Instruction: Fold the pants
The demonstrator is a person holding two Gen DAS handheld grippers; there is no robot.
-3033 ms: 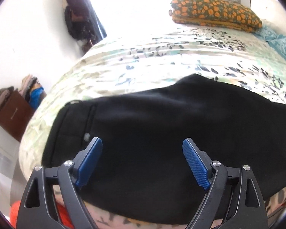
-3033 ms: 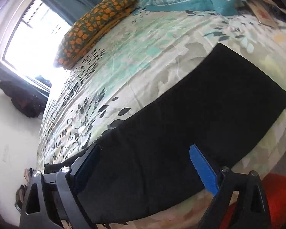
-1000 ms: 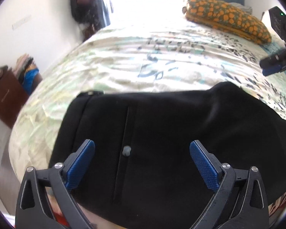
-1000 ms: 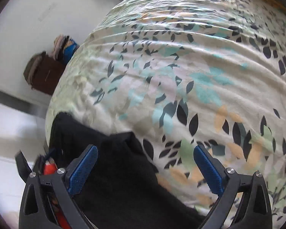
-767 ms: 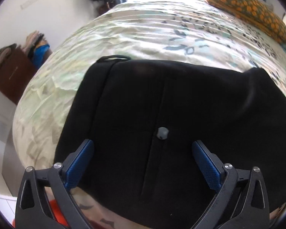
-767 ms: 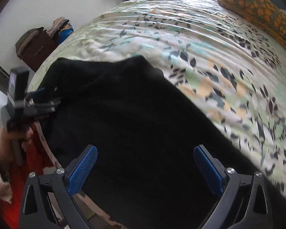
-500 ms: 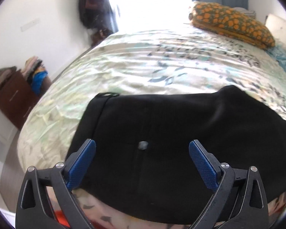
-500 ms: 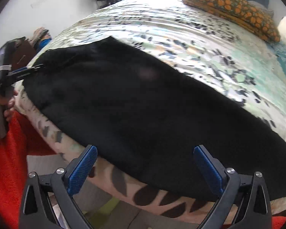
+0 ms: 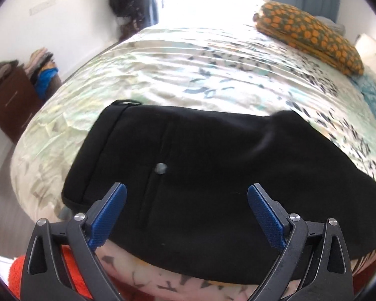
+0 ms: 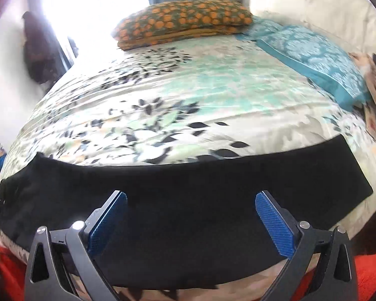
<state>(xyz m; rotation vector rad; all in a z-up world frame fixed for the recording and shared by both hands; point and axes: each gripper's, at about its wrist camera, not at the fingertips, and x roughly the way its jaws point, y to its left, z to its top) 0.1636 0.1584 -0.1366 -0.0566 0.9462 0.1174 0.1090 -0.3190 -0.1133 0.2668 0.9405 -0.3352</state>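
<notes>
I see the pants [image 10: 188,195] running left to right across the lower frame, my right gripper [image 10: 191,219] and left gripper [image 9: 185,213] both wide, empty.

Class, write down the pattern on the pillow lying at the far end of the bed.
Orange dots on dark green pillow; right wrist view shows it best.

No readable text, label, brand, number or sign in either view. Only a small pale plate [image 9: 43,7] on the wall [image 9: 70,25] at upper left of the left wrist frame, too blurred to read. Nothing printed on the black pants [image 9: 200,165] or the patterned pillows [image 10: 185,22].
</notes>
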